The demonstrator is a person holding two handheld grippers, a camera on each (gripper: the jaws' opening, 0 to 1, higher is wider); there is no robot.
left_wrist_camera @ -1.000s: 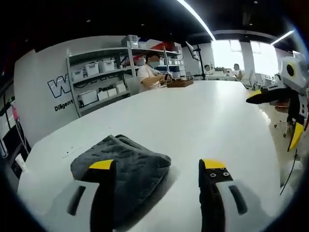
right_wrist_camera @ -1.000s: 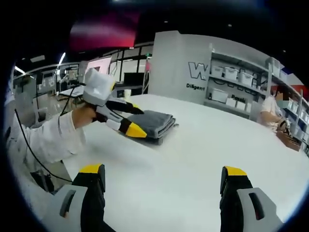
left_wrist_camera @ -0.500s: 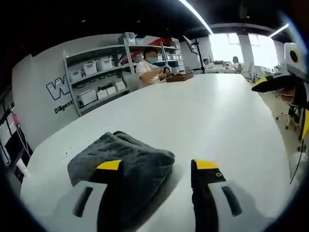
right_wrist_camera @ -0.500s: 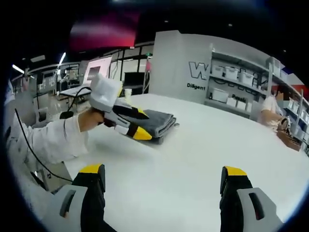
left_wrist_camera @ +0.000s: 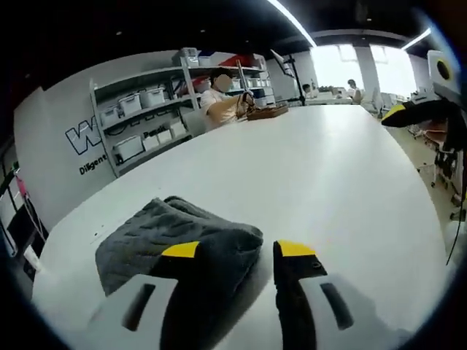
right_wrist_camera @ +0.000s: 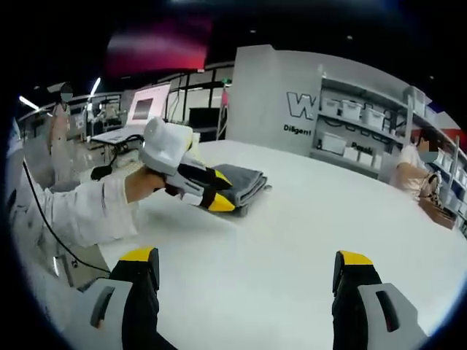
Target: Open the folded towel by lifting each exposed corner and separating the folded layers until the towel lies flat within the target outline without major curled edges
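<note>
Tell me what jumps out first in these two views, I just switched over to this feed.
The folded grey towel lies near the corner of a big white table, with the left gripper at its edge, jaws partly open, one over the cloth and one beside it. The right gripper hangs wide open over bare tabletop, well short of the towel. Behind, white shelving holds storage bins, and a person works at the far end.

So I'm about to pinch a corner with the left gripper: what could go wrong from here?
The towel is a thick stack, and the left gripper straddles its edge, so it may clamp every layer rather than one corner. The right gripper hangs open, well off the towel, so the bundle may drag across the table.
</note>
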